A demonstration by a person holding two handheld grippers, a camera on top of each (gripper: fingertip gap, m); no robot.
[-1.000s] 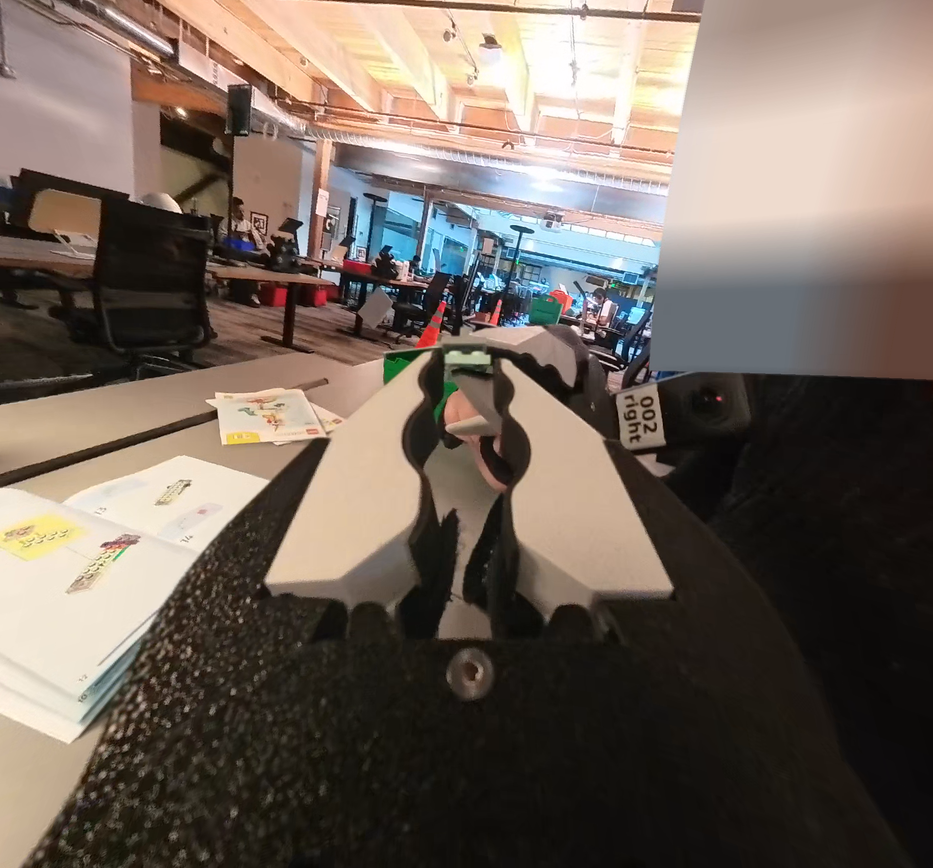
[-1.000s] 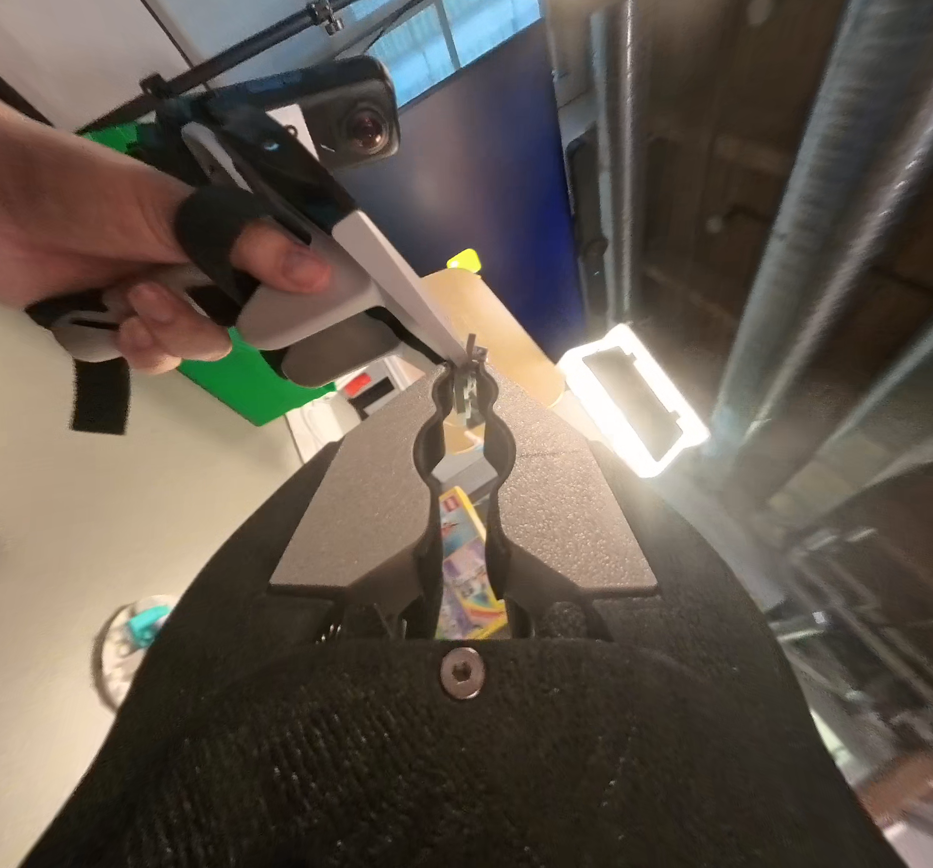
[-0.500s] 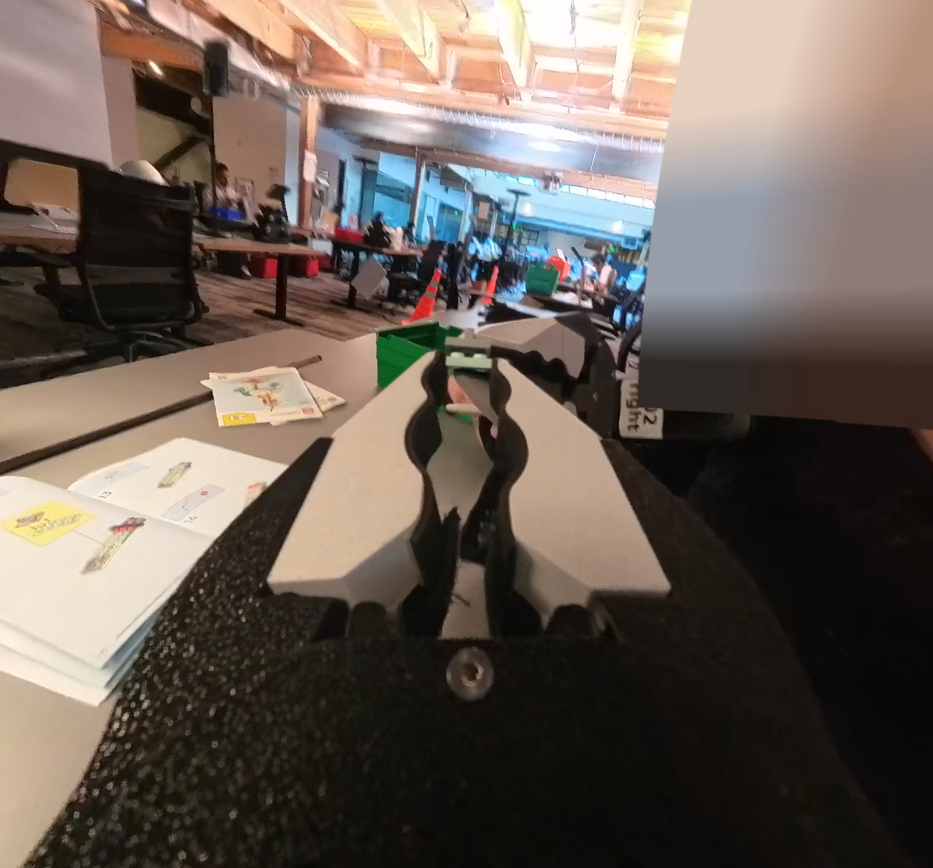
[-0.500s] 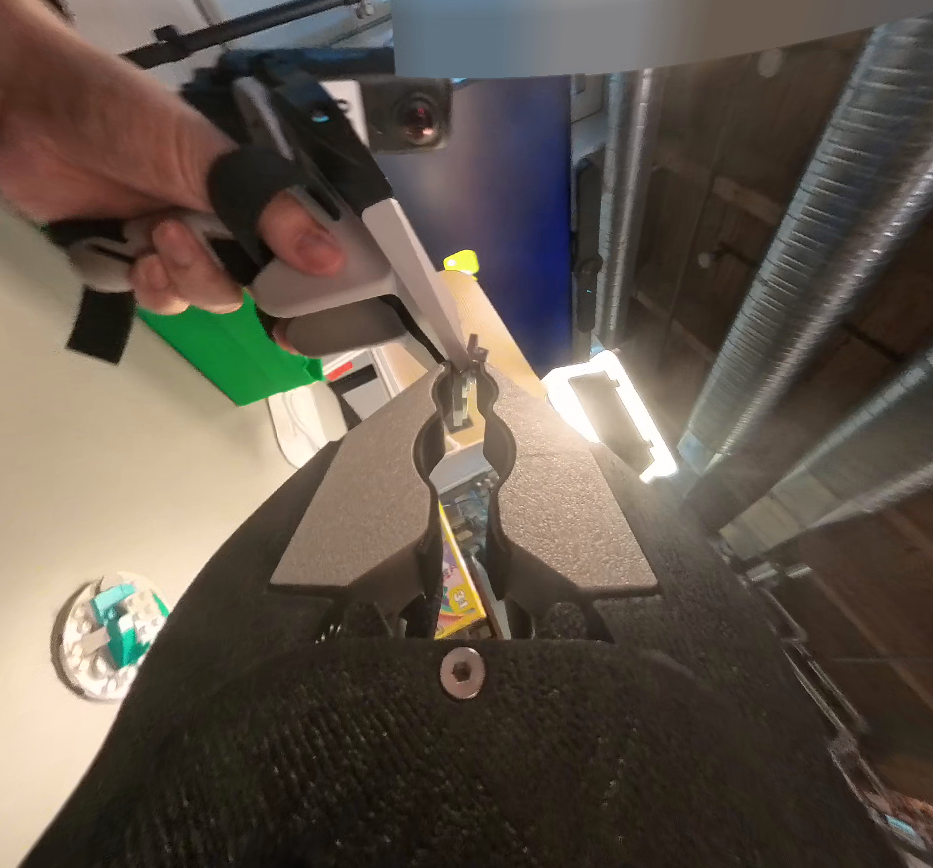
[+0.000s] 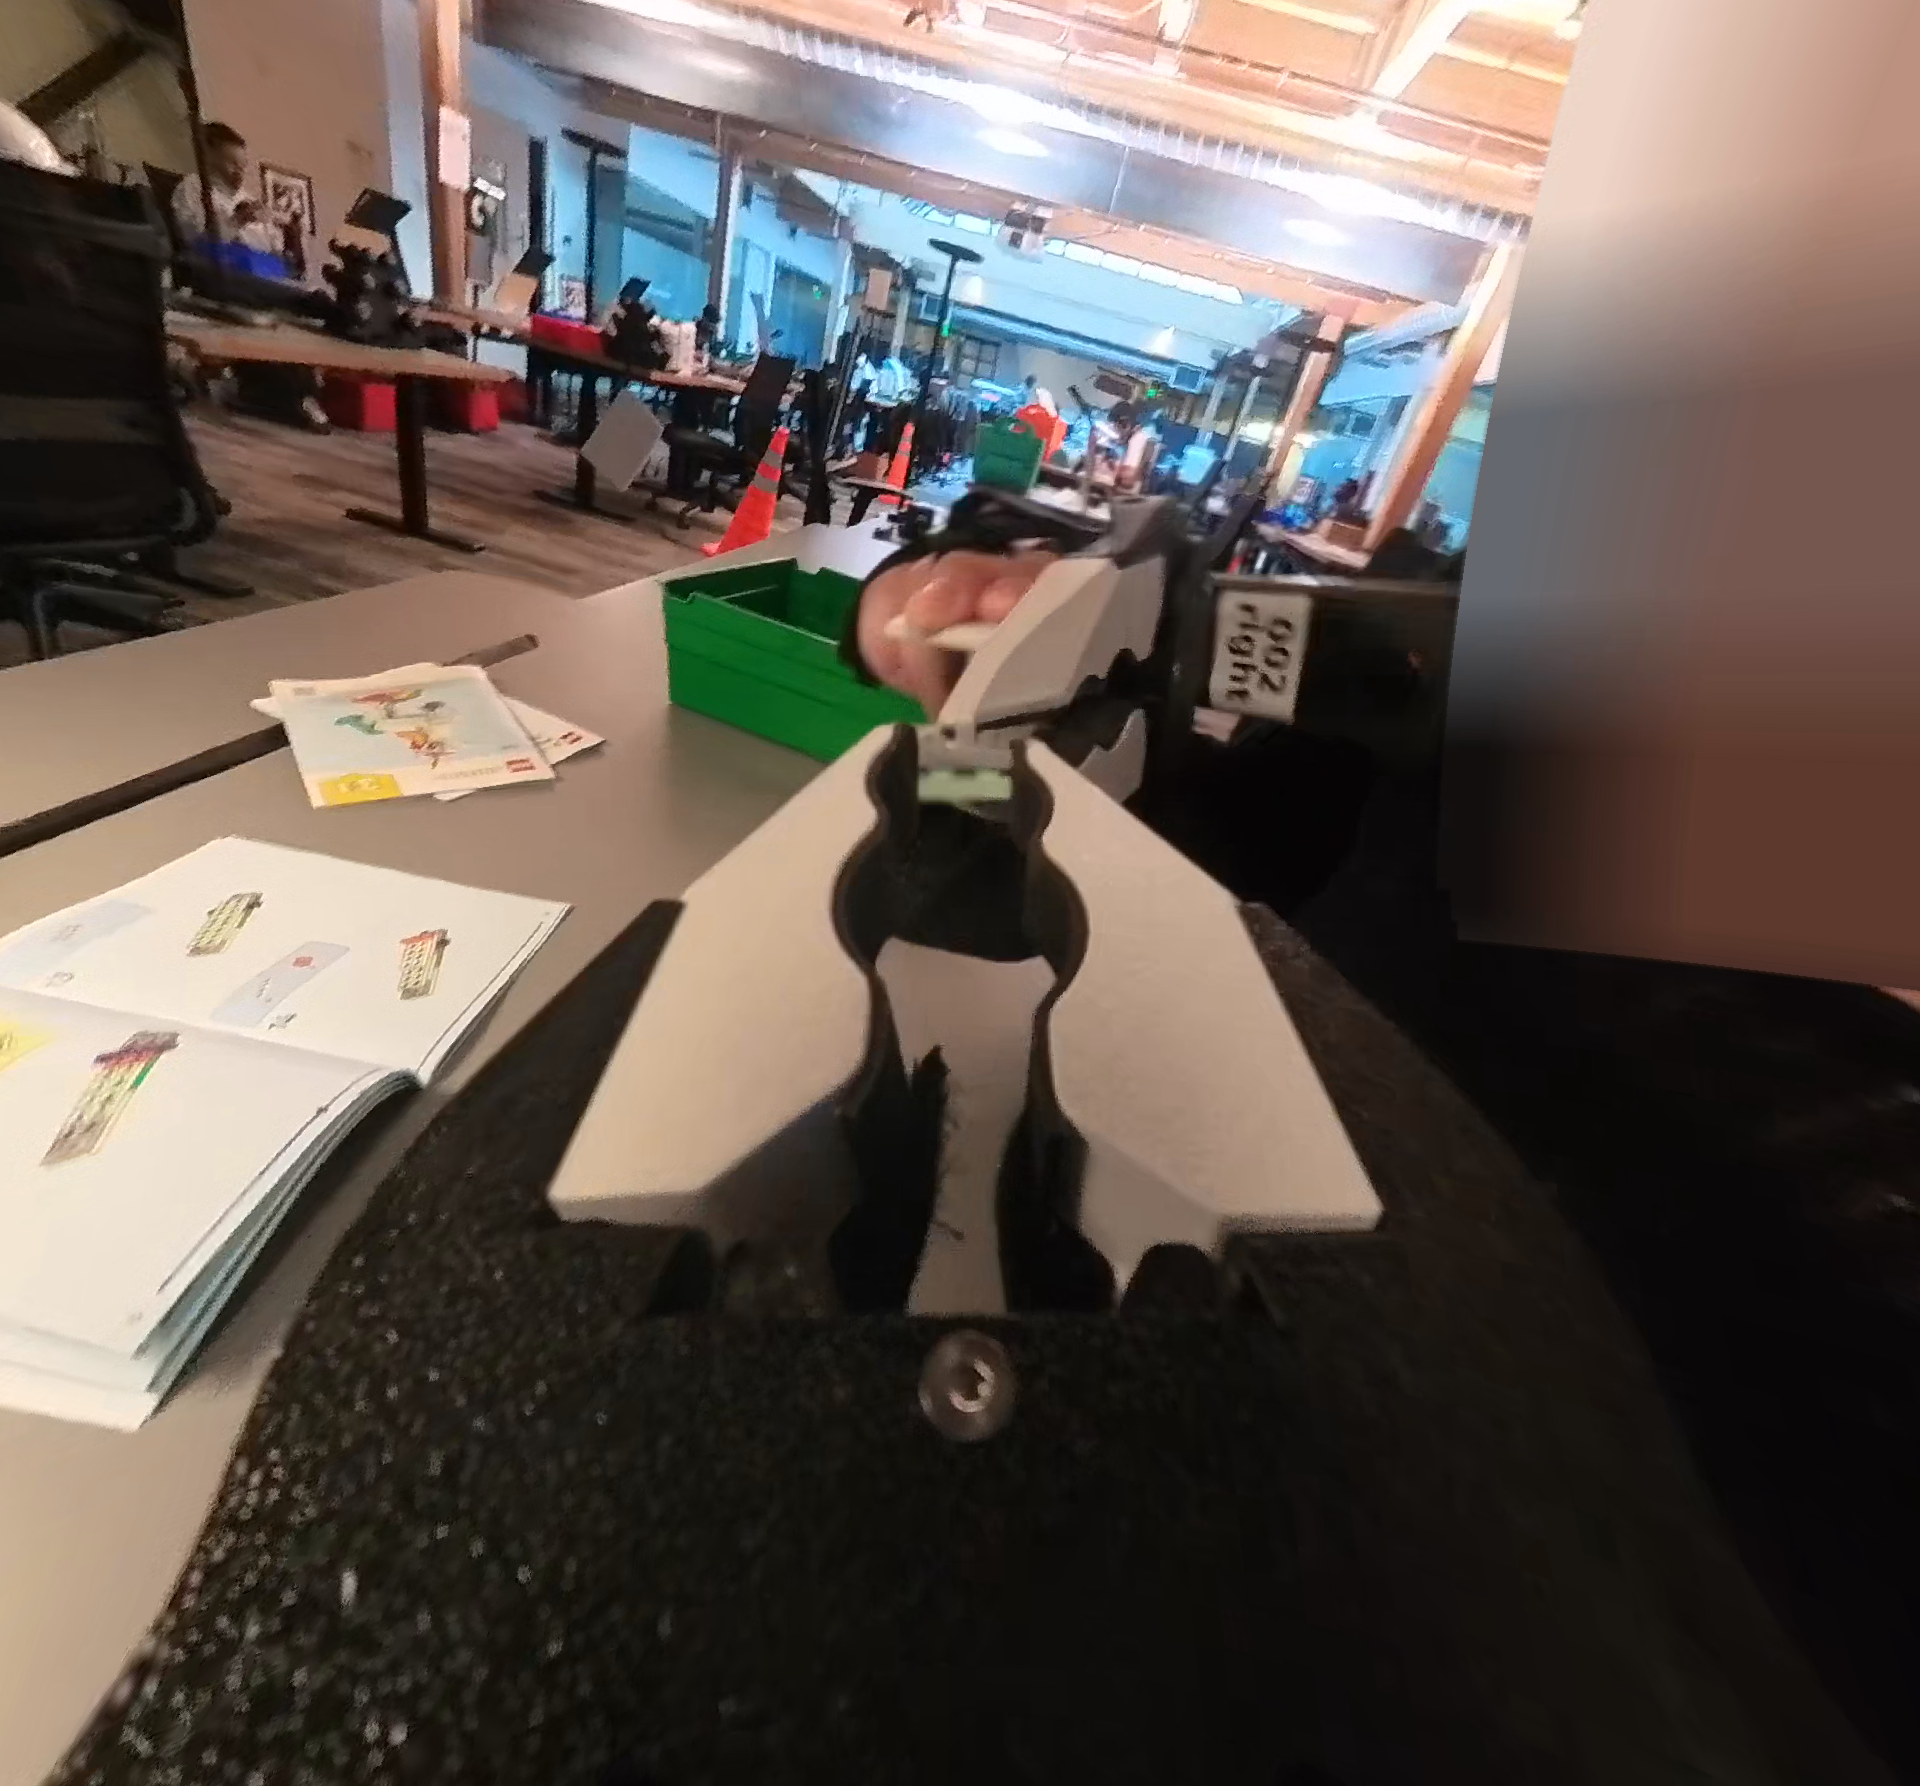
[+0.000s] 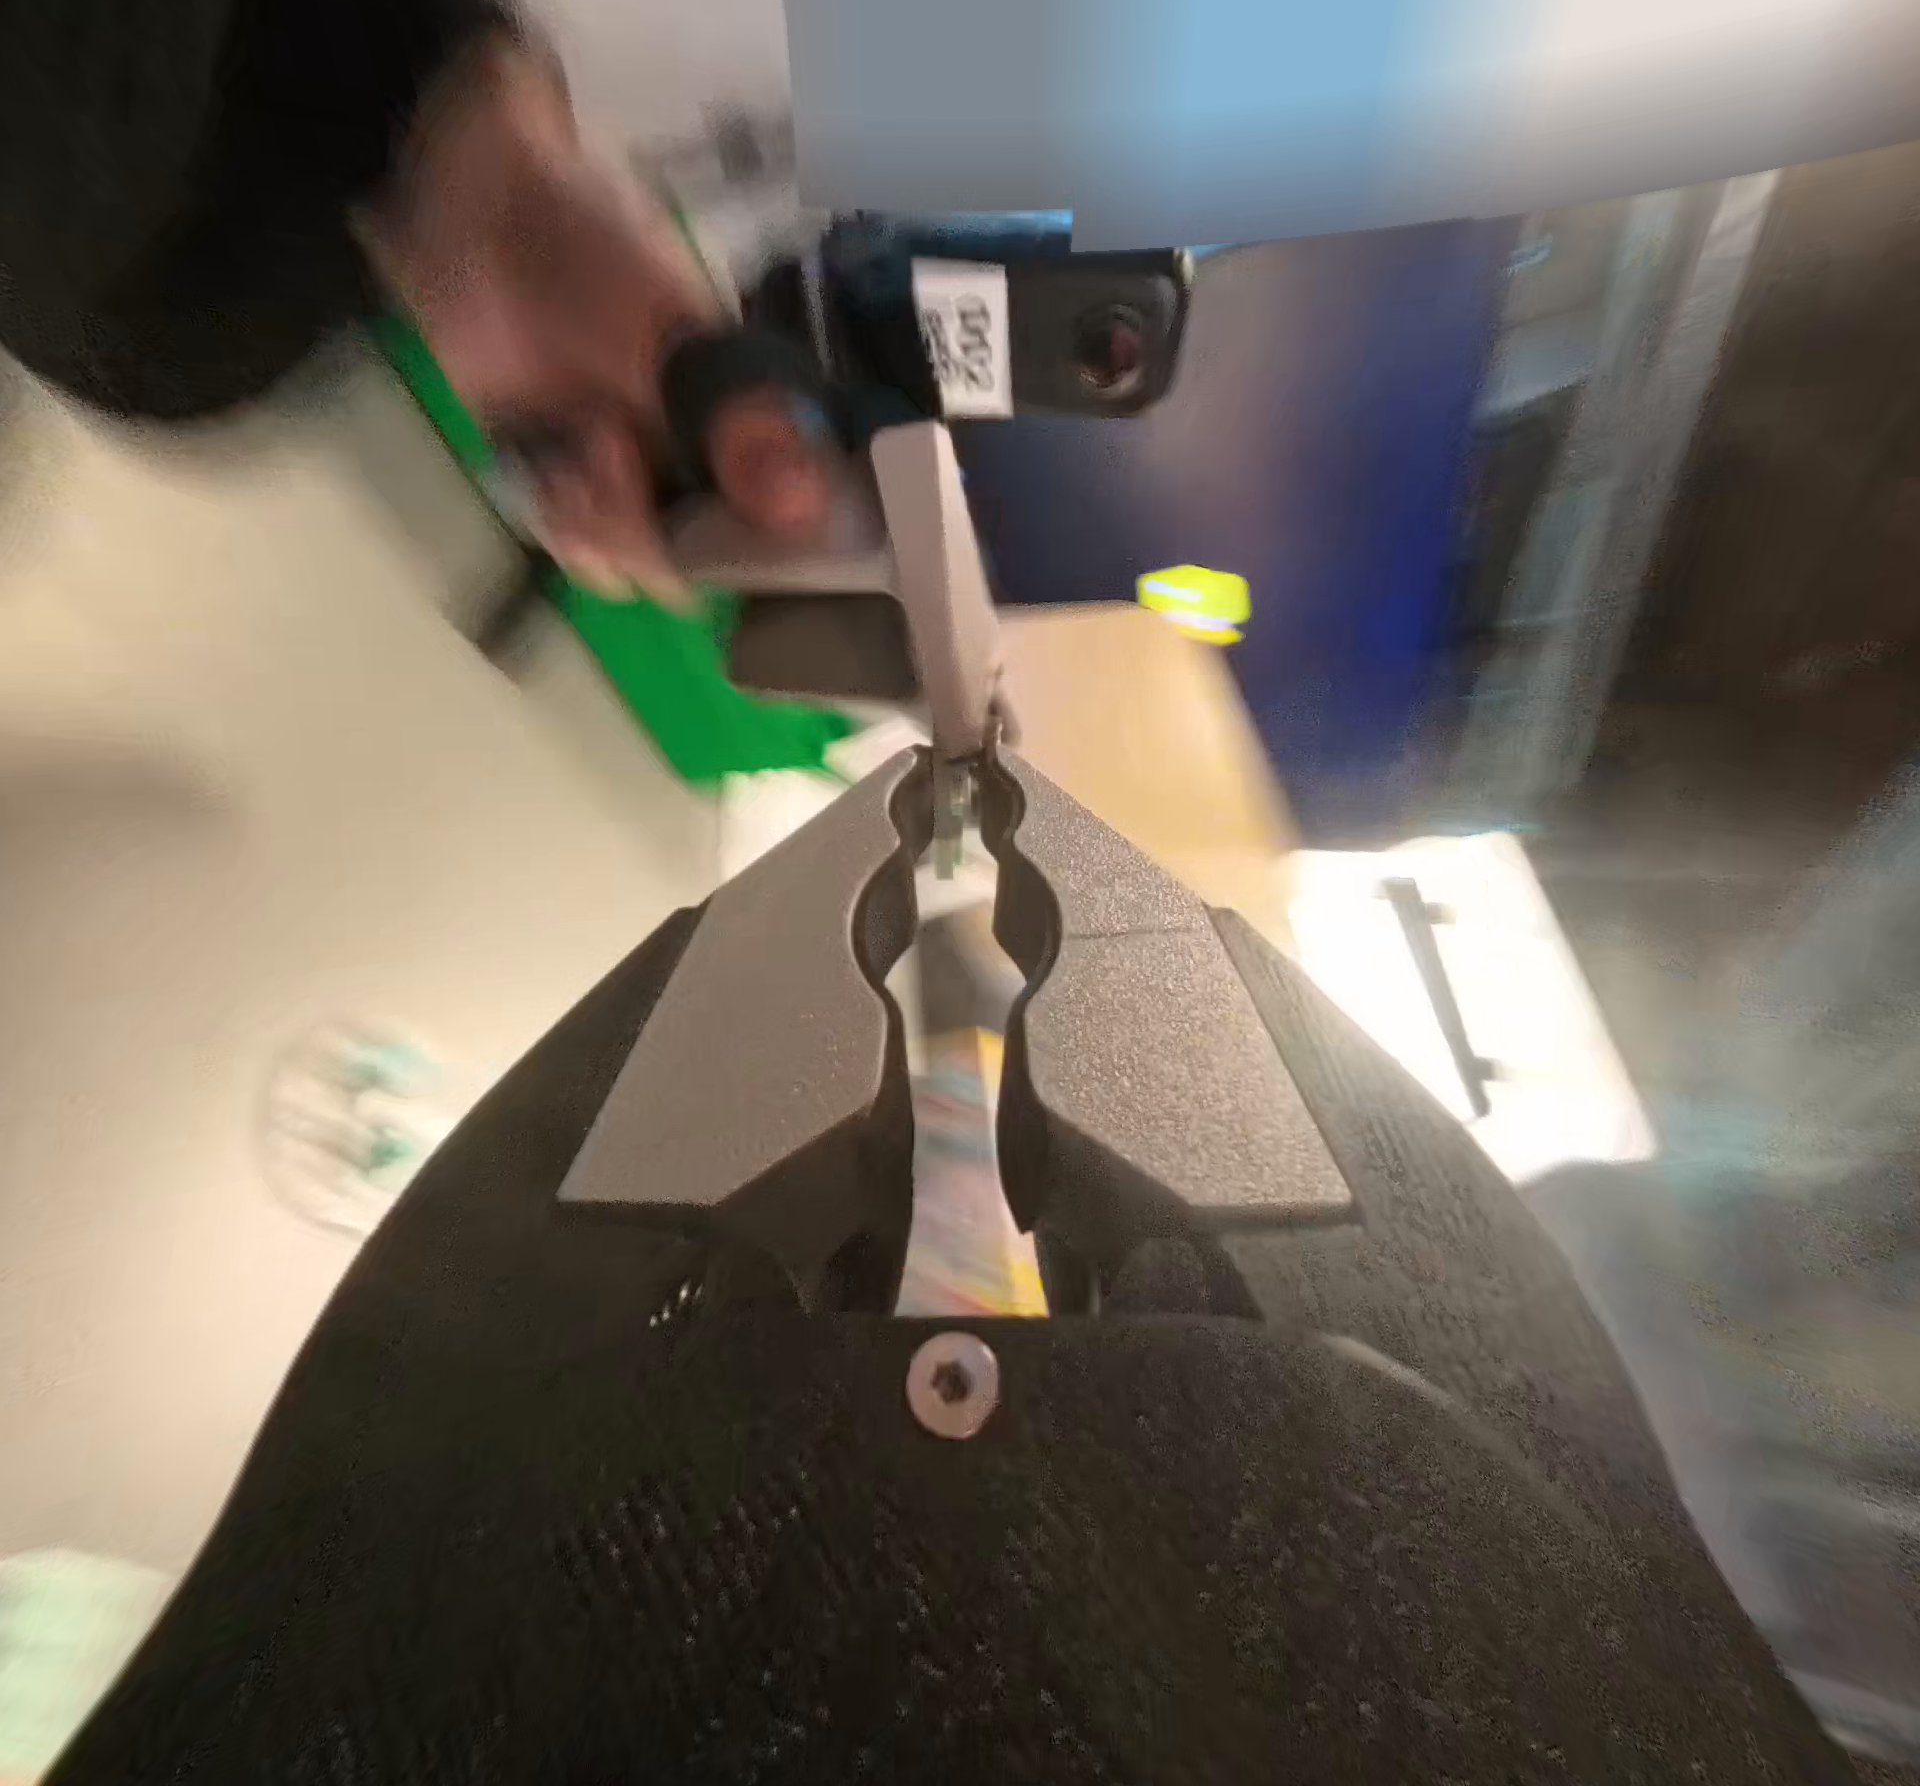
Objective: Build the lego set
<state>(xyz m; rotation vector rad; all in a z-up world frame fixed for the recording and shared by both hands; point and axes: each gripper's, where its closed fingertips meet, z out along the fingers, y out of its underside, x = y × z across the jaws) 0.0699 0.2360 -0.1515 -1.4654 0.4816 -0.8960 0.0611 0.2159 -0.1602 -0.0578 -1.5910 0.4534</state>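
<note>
My left gripper (image 5: 964,772) is shut on a small light green lego piece (image 5: 966,787) and holds it in the air above the grey table (image 5: 644,801). My right gripper comes in from the upper right in the left wrist view (image 5: 971,730), its tips meeting the top of that piece with a thin pale grey piece (image 5: 971,751) between them. In the blurred right wrist view my right gripper (image 6: 951,786) is shut on a thin lego piece (image 6: 948,827) seen edge-on. The left gripper's grey finger (image 6: 940,593) reaches down onto it.
A green bin (image 5: 769,661) stands on the table behind the grippers. An open instruction booklet (image 5: 208,1009) and a small leaflet (image 5: 416,739) lie at the left. A round white plate with teal pieces (image 6: 343,1123) and a colourful box (image 6: 961,1165) lie below the right gripper.
Both grippers have stayed shut and tip to tip while swinging together. The right gripper now sits higher and to the right in the left view. The right view has turned and blurred.
</note>
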